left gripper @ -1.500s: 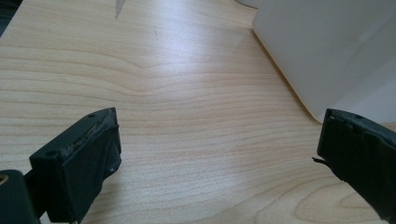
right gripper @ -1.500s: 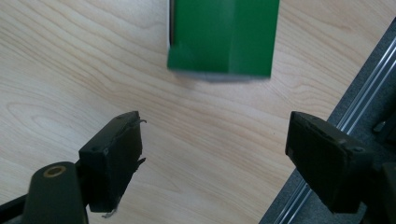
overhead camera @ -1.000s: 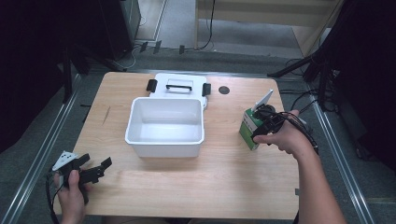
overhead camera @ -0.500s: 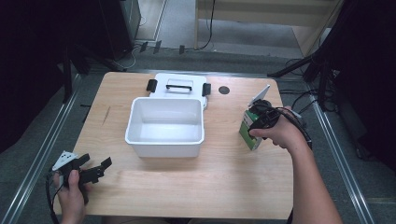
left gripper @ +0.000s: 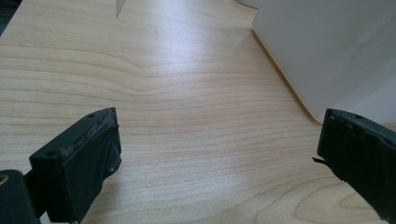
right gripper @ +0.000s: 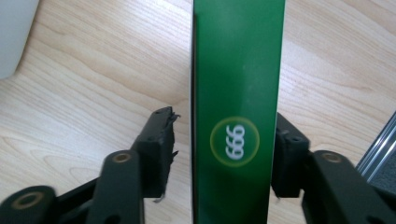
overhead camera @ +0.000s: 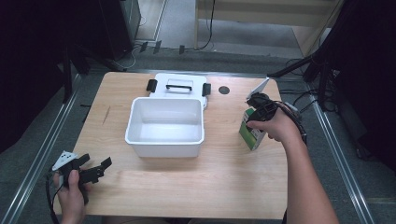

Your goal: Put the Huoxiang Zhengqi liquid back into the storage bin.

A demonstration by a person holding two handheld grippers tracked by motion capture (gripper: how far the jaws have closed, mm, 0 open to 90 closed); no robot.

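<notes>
We find the green carton standing on the desk right of the white bin, its long axis between the right gripper fingers: right finger touching, left just apart. Left gripper fingers spread, empty, well apart.

Over the last second the right claw and the green carton it straddles have shifted a little across the counter toward the white bin, with the forearm swinging in behind them
</notes>
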